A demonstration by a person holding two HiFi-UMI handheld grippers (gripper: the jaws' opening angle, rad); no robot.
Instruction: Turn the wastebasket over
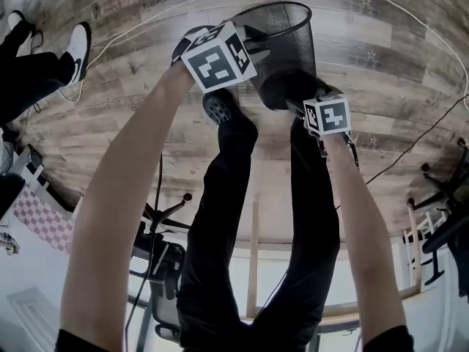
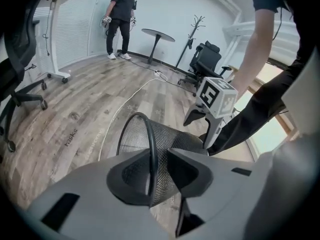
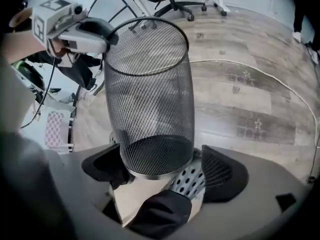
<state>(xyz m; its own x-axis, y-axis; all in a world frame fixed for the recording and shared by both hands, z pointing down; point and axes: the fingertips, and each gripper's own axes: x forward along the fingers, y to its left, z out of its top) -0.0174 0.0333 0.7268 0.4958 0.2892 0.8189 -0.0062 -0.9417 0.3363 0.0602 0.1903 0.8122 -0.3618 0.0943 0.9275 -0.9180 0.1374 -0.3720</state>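
Presently one item is in hand; everything else is listed by its place relative to it.

- wastebasket (image 1: 282,46): black wire mesh, round, with a dark rim (image 2: 150,149) and a solid base (image 3: 157,156). It is tipped well off upright, mouth turned away from the person and base toward the person's legs, over the wood-plank floor (image 1: 381,86). Whether any part touches the floor cannot be told.
- left gripper (image 2: 157,171): at the wastebasket's rim. The jaws are closed on it, and the wire edge and mesh wall run between them.
- right gripper (image 3: 162,170): at the wastebasket's base. The jaws stand wide apart, astride the base. One pad lies against it and the other stands just beside it with a sliver of gap, so no clamp shows.
- shoe (image 1: 218,107): black, perforated, just beside the wastebasket, under the left gripper.
- white cable (image 1: 146,28): on the floor, looping past the wastebasket's mouth.
- office chair (image 2: 205,61), round table (image 2: 157,34), coat stand (image 2: 192,26): well beyond the wastebasket.
- second person (image 2: 120,14): standing far past the wastebasket, near the round table.
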